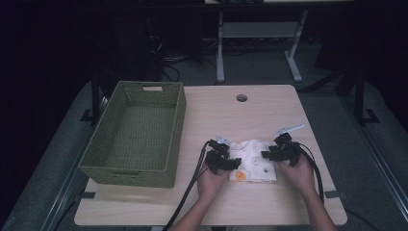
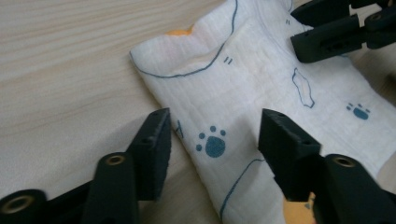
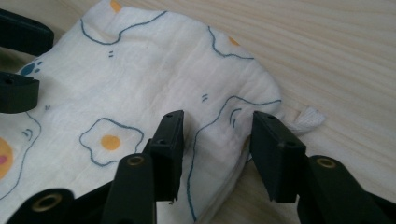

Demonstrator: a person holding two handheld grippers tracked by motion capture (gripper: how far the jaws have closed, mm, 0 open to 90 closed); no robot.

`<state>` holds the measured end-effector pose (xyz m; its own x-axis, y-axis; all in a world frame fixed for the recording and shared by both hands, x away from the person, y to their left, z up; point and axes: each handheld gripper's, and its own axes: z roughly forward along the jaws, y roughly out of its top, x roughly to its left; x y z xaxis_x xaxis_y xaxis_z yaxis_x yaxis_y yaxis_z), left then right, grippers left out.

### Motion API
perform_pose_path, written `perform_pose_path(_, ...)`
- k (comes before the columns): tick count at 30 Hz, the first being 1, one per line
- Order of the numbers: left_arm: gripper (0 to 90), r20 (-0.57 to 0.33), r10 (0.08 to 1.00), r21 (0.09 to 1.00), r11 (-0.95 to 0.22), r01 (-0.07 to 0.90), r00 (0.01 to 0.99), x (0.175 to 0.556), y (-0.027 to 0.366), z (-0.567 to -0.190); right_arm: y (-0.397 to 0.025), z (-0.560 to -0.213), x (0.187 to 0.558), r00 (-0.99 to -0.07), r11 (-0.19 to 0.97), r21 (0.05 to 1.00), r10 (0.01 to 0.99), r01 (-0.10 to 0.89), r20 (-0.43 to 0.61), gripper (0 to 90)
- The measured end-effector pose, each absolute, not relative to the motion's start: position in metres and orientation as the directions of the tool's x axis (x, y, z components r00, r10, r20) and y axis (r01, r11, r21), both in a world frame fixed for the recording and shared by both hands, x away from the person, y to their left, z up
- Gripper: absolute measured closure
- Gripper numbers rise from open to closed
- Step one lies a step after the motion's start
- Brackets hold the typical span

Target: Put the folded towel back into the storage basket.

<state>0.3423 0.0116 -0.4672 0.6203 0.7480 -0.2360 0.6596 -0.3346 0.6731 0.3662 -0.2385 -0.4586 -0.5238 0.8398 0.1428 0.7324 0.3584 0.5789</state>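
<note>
Both tools are down at the folded cloth (image 1: 252, 166), which lies flat on the table (image 1: 231, 120) toward five o'clock from the table's centre, well apart from the green woven basket (image 1: 137, 132) out at nine o'clock. The left tool (image 1: 234, 162) comes in at the cloth's nine o'clock edge, the right tool (image 1: 265, 155) at its three o'clock edge, a hand behind each.

In the left gripper view, the left tool (image 2: 214, 140) stands wide open, its jaws straddling the cloth's (image 2: 261, 93) near edge with a blue paw print (image 2: 212, 144) sitting right between them; nothing is clamped. The other tool's jaws show up at one o'clock, over the far side of the fabric.

In the right gripper view, the right tool (image 3: 217, 154) is also spread apart, one jaw resting over the cloth (image 3: 140, 84), the other just off its folded edge above bare wood, with the fold between them. A fried-egg print (image 3: 110, 141) sits at nine o'clock of the jaws, and a small white tag (image 3: 308, 119) pokes out from the cloth's corner at two o'clock.
</note>
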Motion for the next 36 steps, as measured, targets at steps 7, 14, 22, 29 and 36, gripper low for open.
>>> perform_pose_path(7,68.1,-0.179,0.741,0.673,-0.387,0.63,0.647,0.342,0.003,-0.467,-0.235,-0.459,0.365,-0.503,0.34,0.571,0.851,0.747,0.151,69.6)
perform_pose_path(14,81.1,-0.398,0.706,0.628,-0.256,0.735,0.586,0.356,0.013,-0.473,-0.24,-0.461,0.368,-0.475,0.268,0.563,0.841,0.781,0.259,79.0)
perform_pose_path(22,84.0,-0.418,0.696,0.629,-0.242,0.739,0.584,0.357,0.018,-0.472,-0.253,-0.468,0.373,-0.431,0.148,0.546,0.789,0.825,0.437,82.2)
perform_pose_path(29,84.7,-0.431,0.681,0.653,-0.216,0.726,0.591,0.358,0.027,-0.454,-0.255,-0.456,0.372,-0.439,0.088,0.582,0.748,0.808,0.498,82.4)
perform_pose_path(36,84.8,-0.431,0.666,0.68,-0.205,0.704,0.609,0.356,0.035,-0.428,-0.261,-0.441,0.367,-0.434,0.021,0.595,0.705,0.803,0.561,82.4)
